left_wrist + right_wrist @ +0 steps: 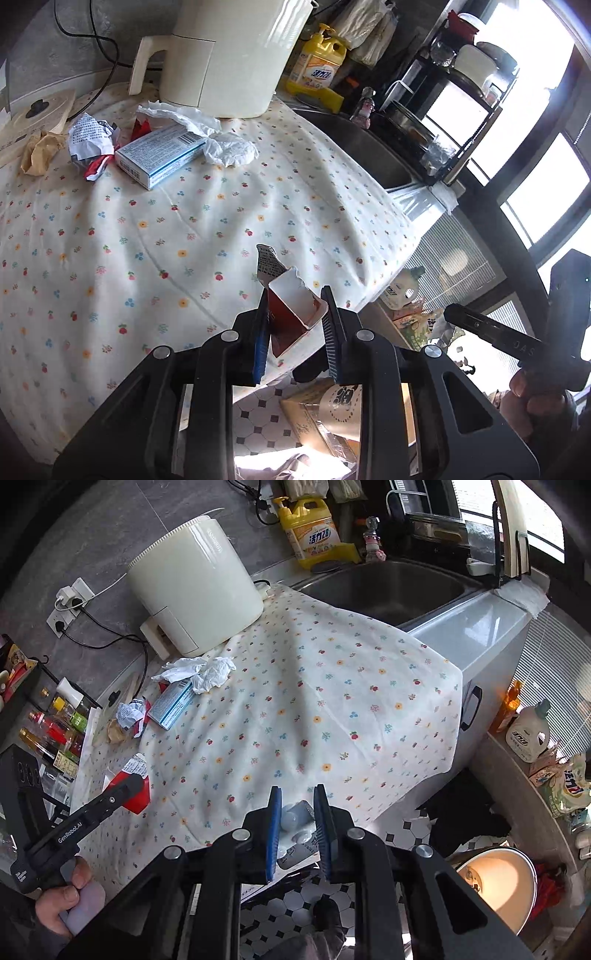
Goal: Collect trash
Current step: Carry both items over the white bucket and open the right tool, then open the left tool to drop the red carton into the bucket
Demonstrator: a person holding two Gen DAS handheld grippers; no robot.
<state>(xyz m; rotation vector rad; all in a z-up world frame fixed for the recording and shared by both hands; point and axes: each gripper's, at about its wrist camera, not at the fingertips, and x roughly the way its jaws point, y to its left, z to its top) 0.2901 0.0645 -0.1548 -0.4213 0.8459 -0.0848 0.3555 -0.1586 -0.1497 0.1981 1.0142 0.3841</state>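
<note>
My left gripper (295,295) is shut on a torn red and white carton (291,317), held over the front edge of the flowered tablecloth (184,240). My right gripper (297,794) is shut on a silvery blister pack (295,821), also near the cloth's front edge. At the back of the cloth lies a heap of trash: a blue and white box (159,155), white tissue (225,146), a crumpled printed wrapper (90,138) and brown paper (38,153). In the right wrist view the left gripper's finger (110,801) shows at the left with the red carton (138,797).
A cream air fryer (195,587) stands behind the trash heap. A steel sink (388,587) and a yellow detergent bottle (310,531) lie beyond the cloth. Sauce bottles (51,731) crowd the left. Below the edge are tiled floor, a cardboard box (321,417) and a round cream bucket (495,882).
</note>
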